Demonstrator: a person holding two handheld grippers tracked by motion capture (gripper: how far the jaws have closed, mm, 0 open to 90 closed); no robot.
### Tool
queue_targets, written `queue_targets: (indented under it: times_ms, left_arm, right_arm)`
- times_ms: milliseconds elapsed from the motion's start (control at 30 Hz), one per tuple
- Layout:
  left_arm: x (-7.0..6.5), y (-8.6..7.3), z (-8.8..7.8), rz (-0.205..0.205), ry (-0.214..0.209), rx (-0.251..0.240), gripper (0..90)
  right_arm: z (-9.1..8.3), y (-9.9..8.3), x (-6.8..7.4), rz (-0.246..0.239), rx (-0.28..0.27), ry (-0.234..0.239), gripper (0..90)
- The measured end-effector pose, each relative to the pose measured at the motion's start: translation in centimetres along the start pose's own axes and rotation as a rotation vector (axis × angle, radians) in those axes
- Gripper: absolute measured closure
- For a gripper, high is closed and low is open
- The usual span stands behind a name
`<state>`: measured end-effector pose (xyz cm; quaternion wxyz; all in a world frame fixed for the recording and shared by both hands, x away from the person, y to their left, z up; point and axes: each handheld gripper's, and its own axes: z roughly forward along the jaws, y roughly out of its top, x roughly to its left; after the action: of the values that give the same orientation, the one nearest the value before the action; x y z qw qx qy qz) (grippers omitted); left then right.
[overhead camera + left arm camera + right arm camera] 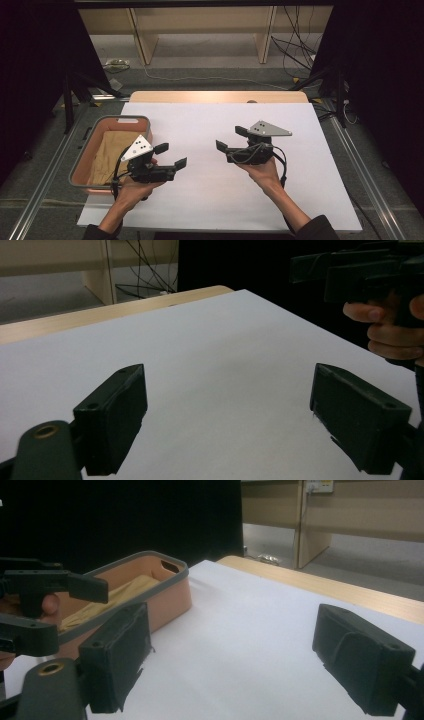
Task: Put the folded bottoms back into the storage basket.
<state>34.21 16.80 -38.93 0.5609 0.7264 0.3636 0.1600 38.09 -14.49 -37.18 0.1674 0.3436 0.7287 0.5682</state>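
My left gripper (pixel 171 155) hovers over the white sheet (pixel 215 190) at the left, beside a salmon-coloured basket (pixel 96 131), with its jaws wide open and nothing between them. In its own view the left gripper (pixel 227 415) looks across bare white paper. My right gripper (pixel 230 138) is held over the middle right of the sheet, pointing left toward the other one, open and empty; its own view gives the right gripper (pixel 230 655) above bare paper. A tan cloth (pixel 112 152) lies folded inside the basket (pixel 170 597).
The wooden tabletop (pixel 215 96) shows beyond the sheet's far edge. Behind it stand pale shelf legs (pixel 142 40) and loose cables (pixel 295 45) on the floor. Metal rails (pixel 45 180) run along both sides of the table.
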Motion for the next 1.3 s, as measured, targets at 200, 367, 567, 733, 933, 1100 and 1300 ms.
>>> queue_targets:
  times_ms: [200,367,567,733,933,1100,1300]
  left_arm:
    - [-0.3,-0.4,0.0,0.006,-0.017,-0.008,15.2]
    - [-0.6,-0.6,-0.1,0.020,-0.026,-0.014,15.1]
    - [-1.0,-0.8,-0.3,0.029,-0.032,-0.024,15.0]
    - [-1.2,-1.0,-0.5,0.036,-0.039,-0.027,15.1]
    - [-1.5,-1.2,-0.6,0.049,-0.043,-0.032,15.0]
    - [-1.6,-1.3,-0.7,0.062,-0.039,-0.037,14.8]
    - [-1.5,-1.4,-1.0,0.070,-0.024,-0.054,14.8]
  right_arm:
    - [-1.0,-0.7,-0.1,0.002,-0.015,-0.004,16.8]
    - [-1.8,-1.0,-0.2,0.009,-0.027,-0.010,16.6]
    - [-2.7,-1.3,-0.4,0.009,-0.040,-0.017,16.5]
    - [-3.4,-1.8,-0.3,0.013,-0.034,-0.017,16.5]
    - [-4.3,-2.3,-0.3,0.009,-0.034,-0.027,16.5]
    - [-4.7,-2.8,-0.1,0.006,-0.026,-0.026,16.5]
    - [-5.4,-3.3,0.2,0.000,-0.032,-0.022,16.5]
